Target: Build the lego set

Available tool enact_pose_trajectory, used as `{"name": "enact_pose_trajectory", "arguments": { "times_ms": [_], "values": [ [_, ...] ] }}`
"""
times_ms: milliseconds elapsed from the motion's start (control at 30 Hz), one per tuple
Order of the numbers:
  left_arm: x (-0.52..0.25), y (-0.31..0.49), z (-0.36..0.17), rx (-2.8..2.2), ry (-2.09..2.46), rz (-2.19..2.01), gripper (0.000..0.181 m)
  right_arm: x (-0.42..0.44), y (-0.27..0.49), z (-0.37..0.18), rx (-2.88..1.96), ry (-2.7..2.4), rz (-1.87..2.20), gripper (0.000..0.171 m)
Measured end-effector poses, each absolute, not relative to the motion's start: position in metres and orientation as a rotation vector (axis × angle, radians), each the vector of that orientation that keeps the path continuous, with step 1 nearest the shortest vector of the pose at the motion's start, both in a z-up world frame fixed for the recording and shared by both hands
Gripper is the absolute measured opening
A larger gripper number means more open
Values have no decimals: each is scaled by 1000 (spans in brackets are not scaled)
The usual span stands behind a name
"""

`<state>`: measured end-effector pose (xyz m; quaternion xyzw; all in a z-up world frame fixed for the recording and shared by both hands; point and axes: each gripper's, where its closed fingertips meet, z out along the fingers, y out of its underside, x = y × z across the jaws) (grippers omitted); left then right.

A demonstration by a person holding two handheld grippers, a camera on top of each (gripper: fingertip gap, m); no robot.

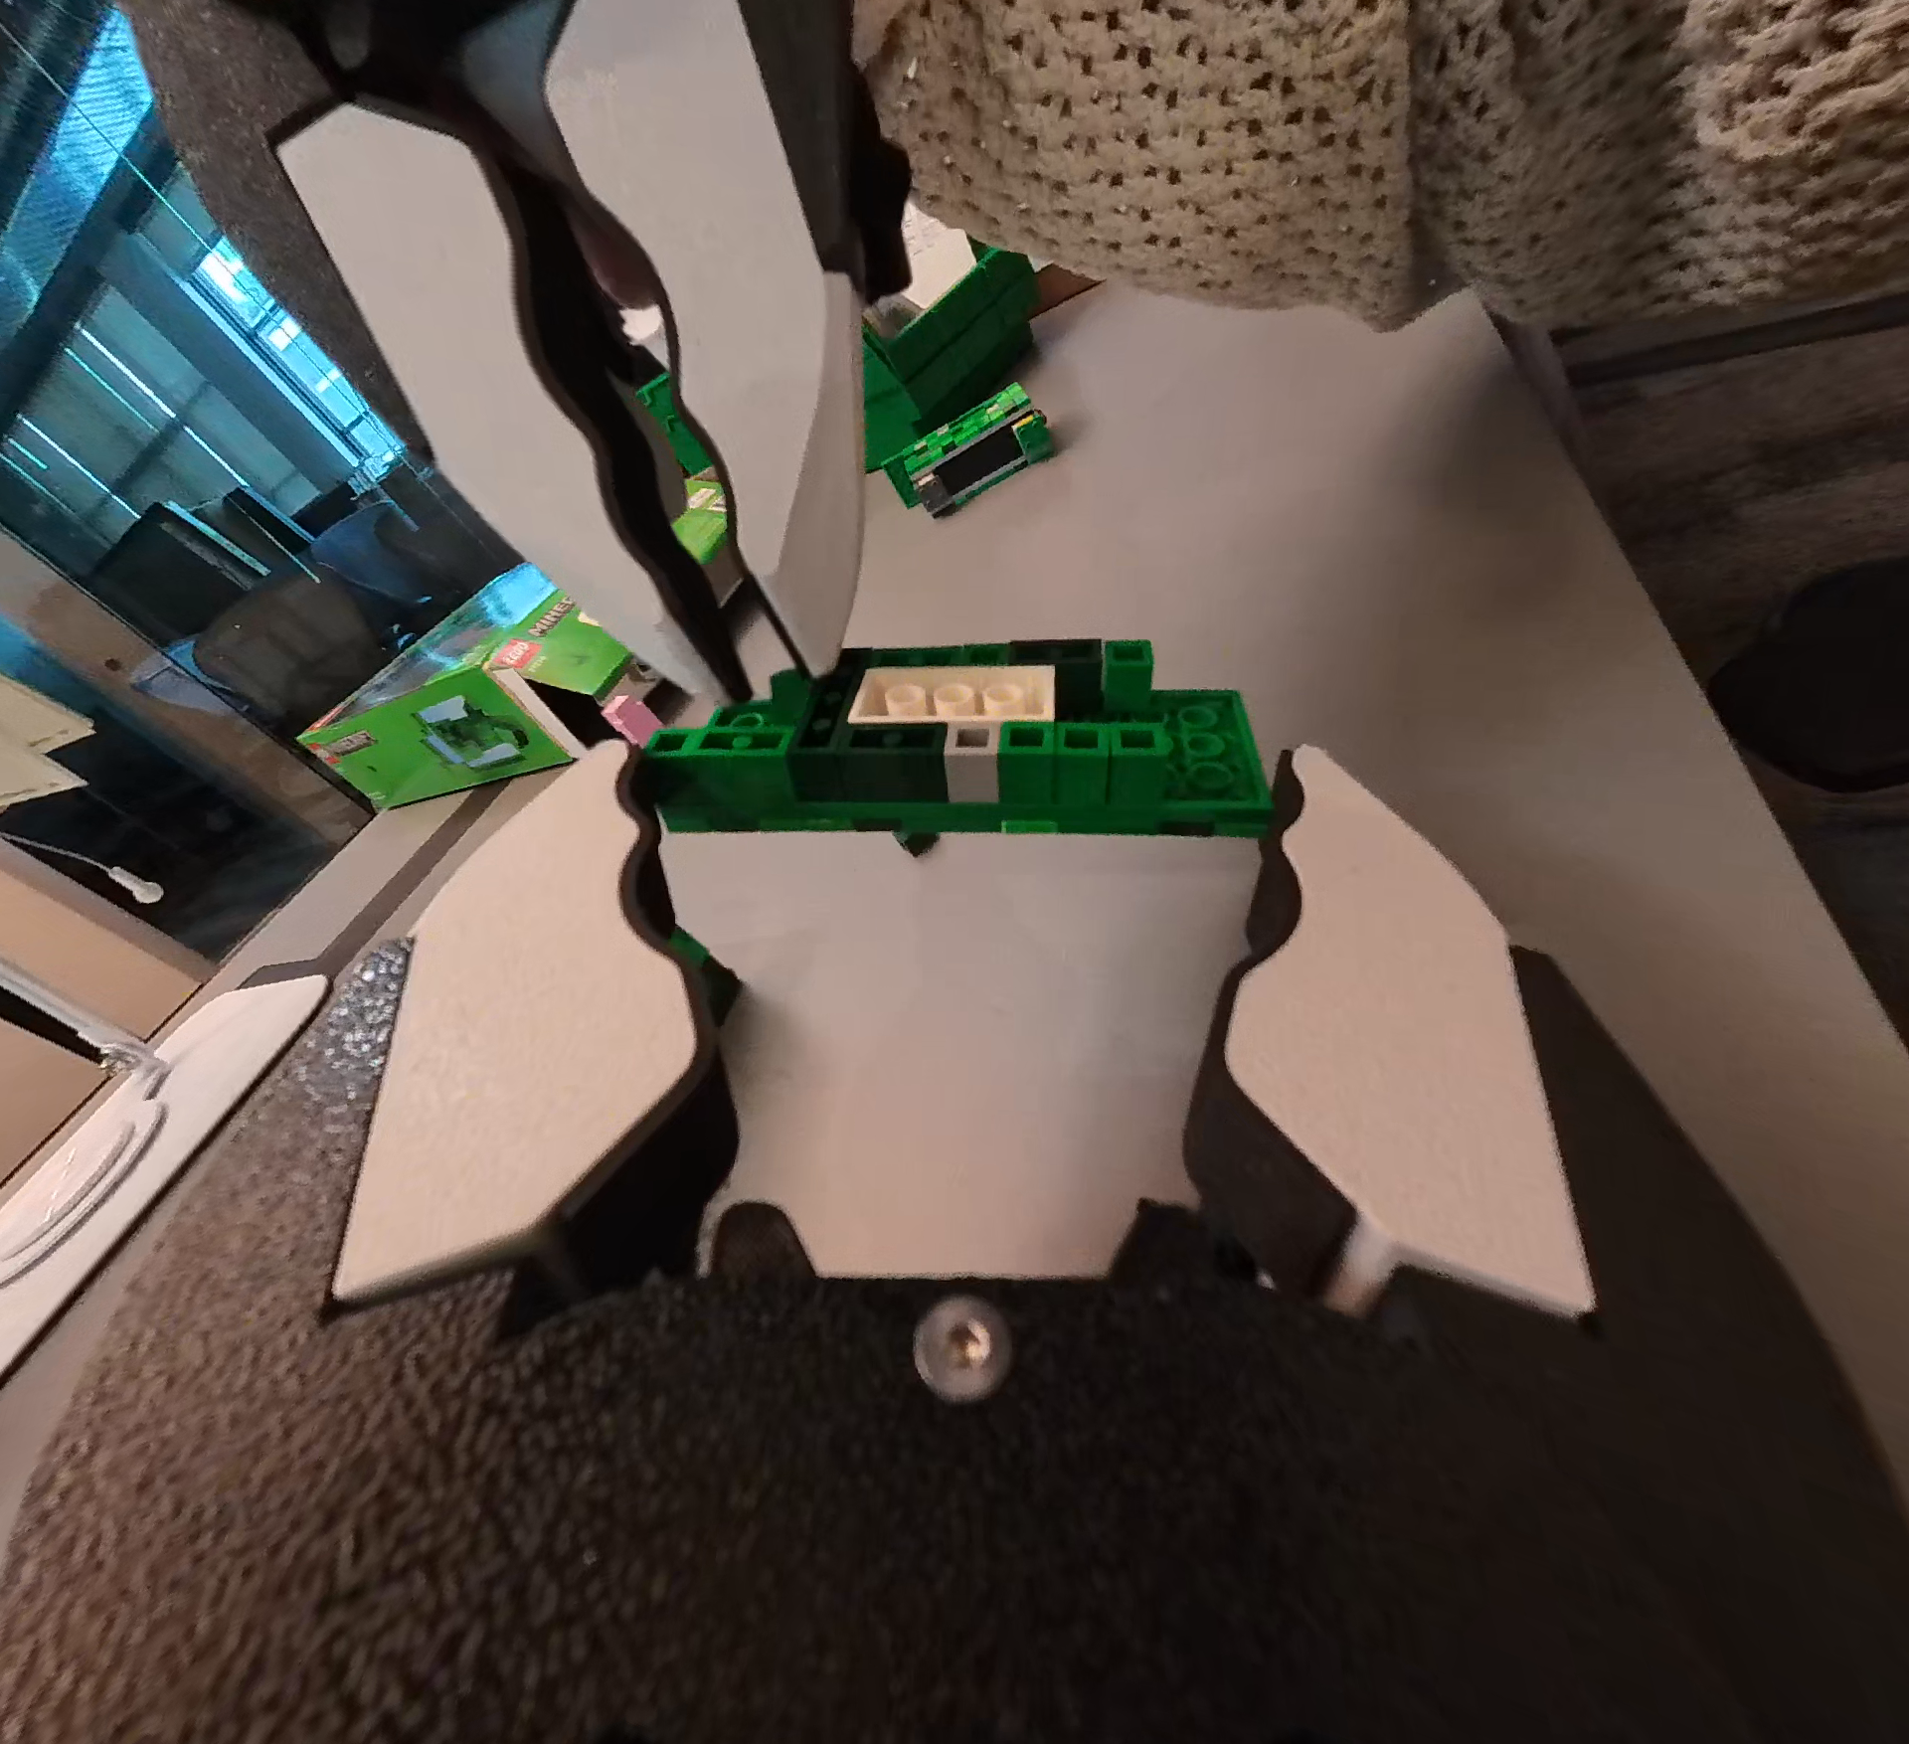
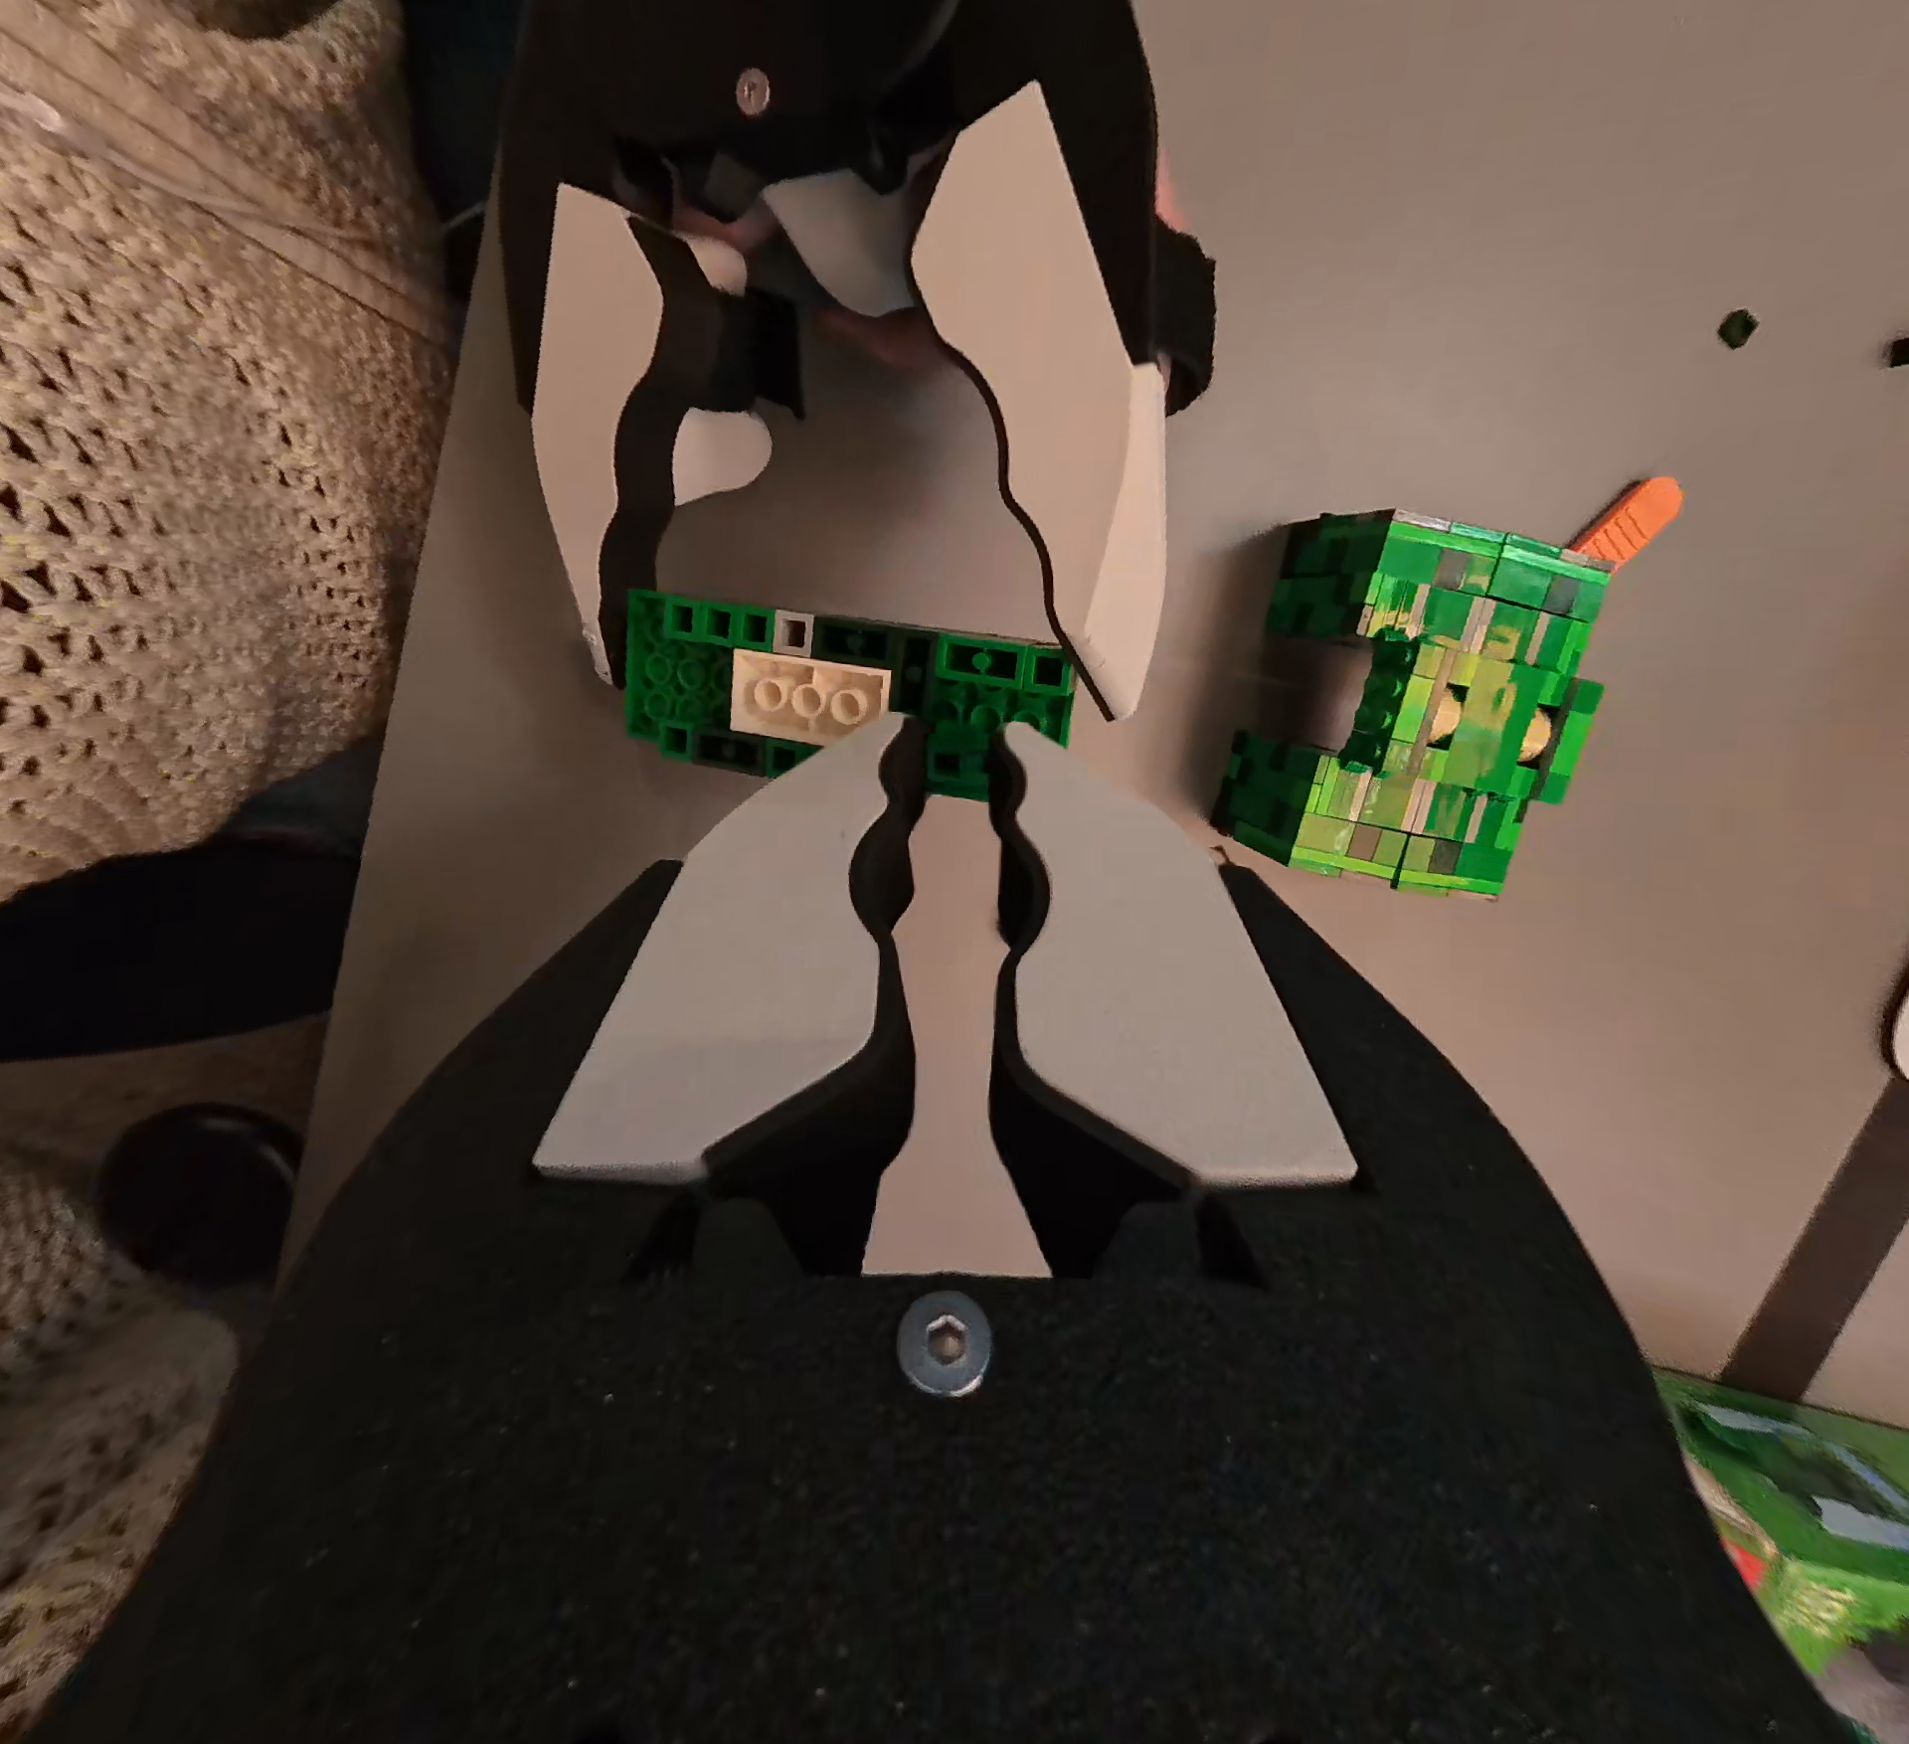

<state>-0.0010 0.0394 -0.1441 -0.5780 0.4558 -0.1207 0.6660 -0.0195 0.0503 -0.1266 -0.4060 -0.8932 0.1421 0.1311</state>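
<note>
A flat green Lego assembly (image 1: 1033,765) with a white brick (image 1: 950,692) set in its top lies on the grey table (image 1: 1291,506). My left gripper (image 1: 961,770) spans its length, one fingertip against each end. In the right wrist view the left gripper (image 2: 842,672) comes from above and clamps the same assembly (image 2: 682,661). My right gripper (image 2: 950,749) is almost closed, its tips pinching a green brick (image 2: 966,765) at the assembly's near edge, beside the white brick (image 2: 811,698). It also shows in the left wrist view (image 1: 785,677), coming down onto the assembly's left part.
A blocky green head build (image 2: 1415,713) stands to the right, with an orange brick separator (image 2: 1632,522) behind it. Small loose pieces (image 2: 1741,326) lie farther off. A green set box (image 1: 455,723) and a second green build (image 1: 950,372) sit on the table. A knitted sleeve (image 1: 1343,42) hangs close.
</note>
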Motion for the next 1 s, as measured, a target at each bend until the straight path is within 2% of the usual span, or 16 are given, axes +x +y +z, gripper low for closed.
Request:
{"name": "enact_pose_trajectory", "arguments": {
  "times_ms": [333,567,767,1000],
  "values": [
    [0,32,-137,-1295,1017,-385,110,-4,57,-101,-1132,-2314,610,19],
    [18,-11,-132,-1303,1131,-922,110,23,16,-101,-872,-2357,1002,19],
    [13,-44,-96,-1173,1175,-1422,110,19,-7,-92,-728,-2387,1292,24],
    [-16,-40,-46,-1042,1299,-1573,110,-9,-4,-47,-618,-2233,1437,24]
  ]
}}
